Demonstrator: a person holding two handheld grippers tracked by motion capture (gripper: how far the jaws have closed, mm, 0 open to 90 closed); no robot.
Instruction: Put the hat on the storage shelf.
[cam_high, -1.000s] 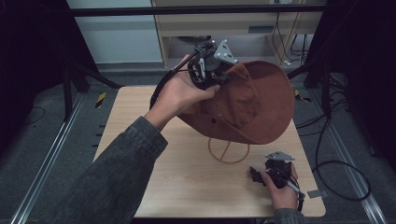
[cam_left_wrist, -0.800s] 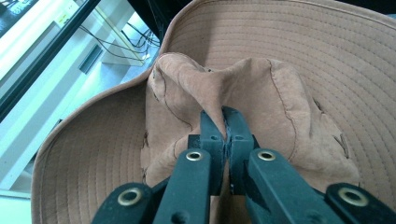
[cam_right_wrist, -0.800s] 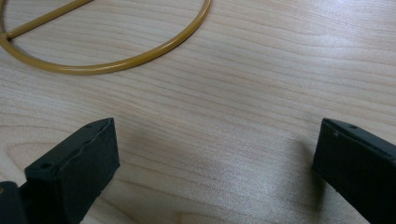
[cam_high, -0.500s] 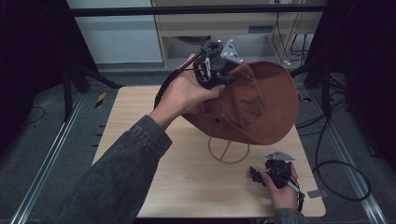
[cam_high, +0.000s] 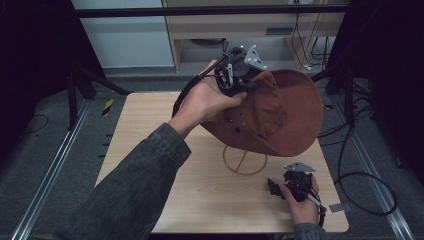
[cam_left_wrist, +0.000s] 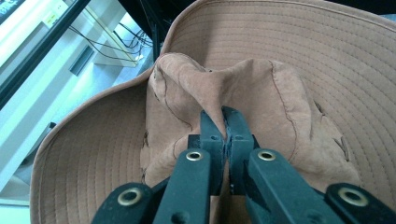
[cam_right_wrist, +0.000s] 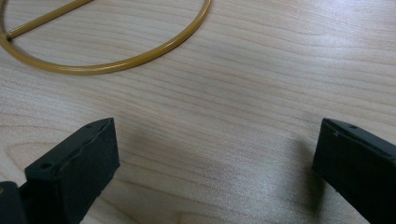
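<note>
The left tongs (cam_high: 248, 86) have carried the pinched brown hat (cam_high: 285, 115) slightly rightward.

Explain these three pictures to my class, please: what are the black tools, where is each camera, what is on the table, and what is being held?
A person works at a wooden table with a hand-held two-jaw gripper in each hand. The high view looks down from above the person's side of the table. Each of the other two cameras rides on one gripper and looks along its black jaws.

The left gripper, raised over the far side of the table, is shut on a fold in the crown of a brown hat; its own view shows the fabric pinched between the jaws. The right gripper rests low near the front right corner, jaws wide apart with nothing between them.

On the table stands a yellow wire ring, apparently the base of a stand under the hat.
</note>
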